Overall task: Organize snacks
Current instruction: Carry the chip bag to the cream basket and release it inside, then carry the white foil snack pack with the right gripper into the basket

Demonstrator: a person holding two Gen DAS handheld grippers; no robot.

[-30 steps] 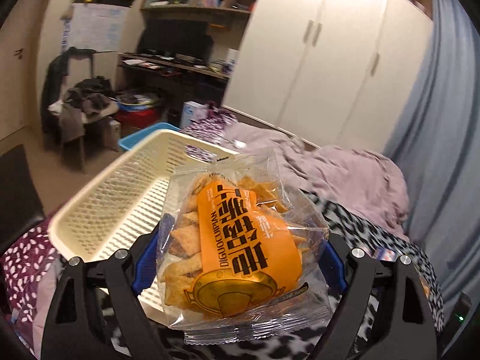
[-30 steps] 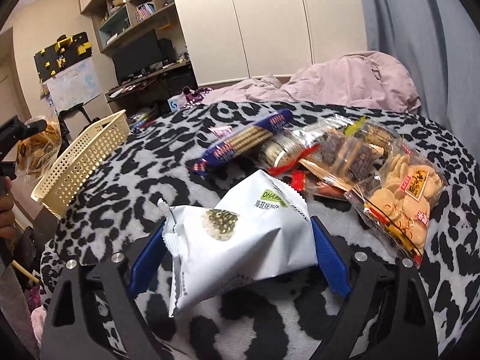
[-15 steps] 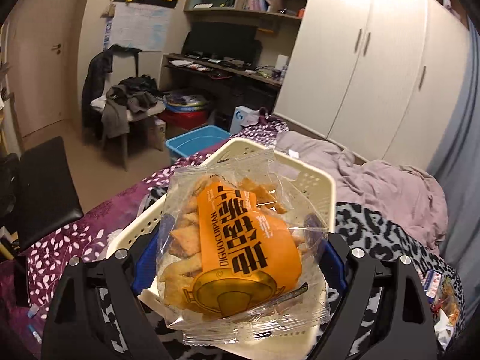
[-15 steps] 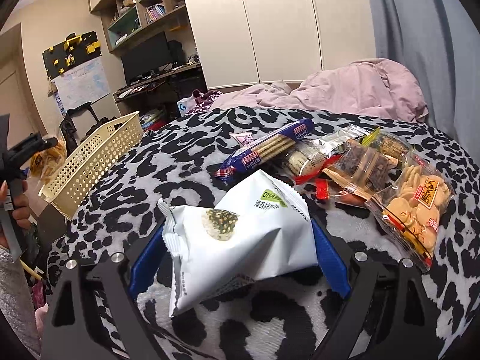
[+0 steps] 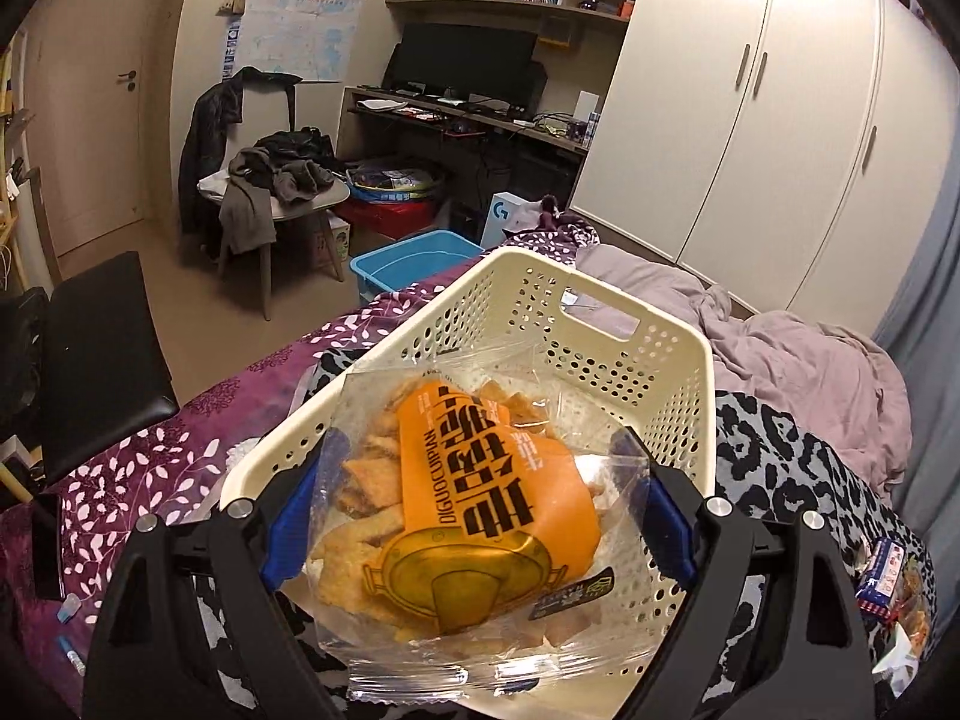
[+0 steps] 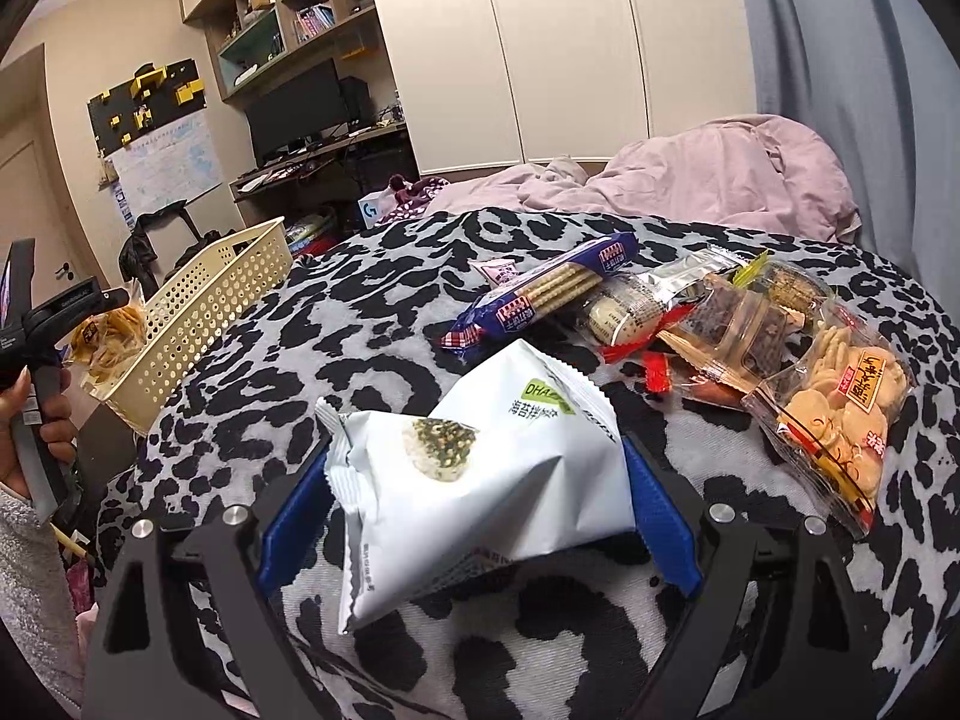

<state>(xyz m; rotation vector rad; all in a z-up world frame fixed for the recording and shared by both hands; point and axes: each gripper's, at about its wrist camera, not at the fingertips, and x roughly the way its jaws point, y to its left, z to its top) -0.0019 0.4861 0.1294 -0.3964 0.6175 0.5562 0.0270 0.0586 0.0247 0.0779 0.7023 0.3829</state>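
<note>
Both grippers loaded; basket on bed edge.
The left gripper [image 5: 474, 516] had its fingers clamped on the orange chip bag [image 5: 474, 498], held over the cream basket [image 5: 600, 324]. The right gripper [image 6: 474, 498] gripped the white seaweed snack bag [image 6: 480, 474] above the leopard-print bed cover [image 6: 336, 324], near the snack pile [image 6: 720, 324].

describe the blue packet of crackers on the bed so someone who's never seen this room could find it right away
Look at the leopard-print blanket on the bed, then at the pile of snacks near its far right side. The blue cracker packet lies at the pile's left edge, long and narrow; it alone is blue, with a clear window showing stacked crackers.
</note>
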